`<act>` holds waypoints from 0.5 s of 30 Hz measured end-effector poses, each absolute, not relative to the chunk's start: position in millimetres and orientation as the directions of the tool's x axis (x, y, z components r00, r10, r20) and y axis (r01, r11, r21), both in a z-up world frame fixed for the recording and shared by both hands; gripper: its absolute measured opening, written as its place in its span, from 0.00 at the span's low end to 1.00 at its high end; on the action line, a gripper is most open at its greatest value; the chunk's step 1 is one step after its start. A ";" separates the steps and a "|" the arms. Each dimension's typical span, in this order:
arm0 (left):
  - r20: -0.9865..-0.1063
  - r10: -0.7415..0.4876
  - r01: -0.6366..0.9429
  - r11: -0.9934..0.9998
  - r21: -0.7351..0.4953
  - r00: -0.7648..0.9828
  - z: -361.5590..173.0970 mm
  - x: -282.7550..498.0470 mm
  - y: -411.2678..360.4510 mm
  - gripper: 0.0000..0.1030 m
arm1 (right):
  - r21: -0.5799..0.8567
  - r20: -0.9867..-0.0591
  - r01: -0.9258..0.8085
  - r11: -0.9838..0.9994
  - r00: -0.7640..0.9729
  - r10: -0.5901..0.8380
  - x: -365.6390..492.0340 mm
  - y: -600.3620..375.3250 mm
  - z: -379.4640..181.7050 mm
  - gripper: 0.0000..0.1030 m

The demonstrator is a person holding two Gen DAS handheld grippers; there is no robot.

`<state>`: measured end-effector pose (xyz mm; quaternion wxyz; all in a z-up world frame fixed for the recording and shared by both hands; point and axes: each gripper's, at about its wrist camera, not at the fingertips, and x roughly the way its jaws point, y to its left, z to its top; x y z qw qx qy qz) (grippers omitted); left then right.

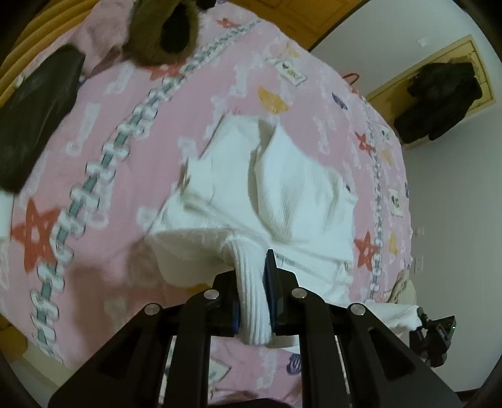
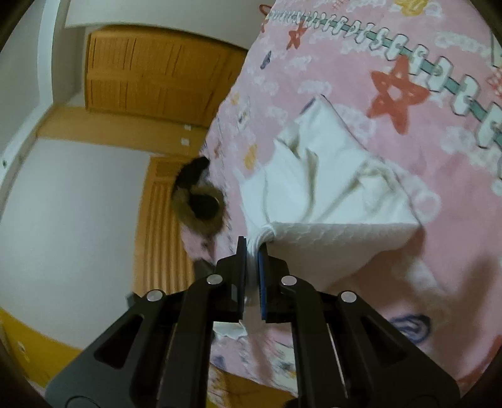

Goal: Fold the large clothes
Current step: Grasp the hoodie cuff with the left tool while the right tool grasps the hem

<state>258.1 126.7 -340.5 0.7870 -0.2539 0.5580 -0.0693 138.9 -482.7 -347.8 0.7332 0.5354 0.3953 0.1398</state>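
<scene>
A white knitted garment (image 1: 282, 194) lies partly folded on a pink patterned bedspread (image 1: 103, 175). My left gripper (image 1: 252, 266) is shut on a ribbed corner of it and lifts that edge off the bed. In the right wrist view the same white garment (image 2: 326, 194) is stretched from my right gripper (image 2: 252, 251), which is shut on another ribbed corner, held above the bedspread (image 2: 439, 251). The lifted edge runs taut between the two grips and casts a shadow on the bed.
A brown and black furry item (image 1: 166, 28) and a dark garment (image 1: 34, 113) lie at the far end of the bed. A dark coat (image 1: 439, 103) hangs on the wall. Wooden cupboards (image 2: 157, 72) stand beside the bed. A small device (image 1: 436, 335) sits at the bed's right edge.
</scene>
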 end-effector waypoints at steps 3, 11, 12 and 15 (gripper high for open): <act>-0.832 -0.405 -0.148 0.861 -0.487 0.379 -339.0 305.6 126.7 0.12 | 0.907 -0.413 0.243 0.343 0.673 0.614 179.7 -487.6 -342.3 0.05; -0.846 -0.439 -0.098 0.869 -0.486 0.304 -389.9 457.7 114.6 0.12 | 0.883 -0.464 0.305 0.356 0.679 0.569 318.4 -496.6 -371.8 0.05; -0.848 -0.444 -0.098 0.868 -0.487 0.289 -399.8 476.3 112.4 0.12 | 0.882 -0.468 0.321 0.346 0.682 0.562 339.7 -497.4 -382.6 0.05; -0.867 -0.441 -0.087 0.879 -0.470 0.231 -430.9 533.9 101.2 0.12 | 0.860 -0.509 0.365 0.358 0.664 0.547 390.0 -500.6 -407.9 0.05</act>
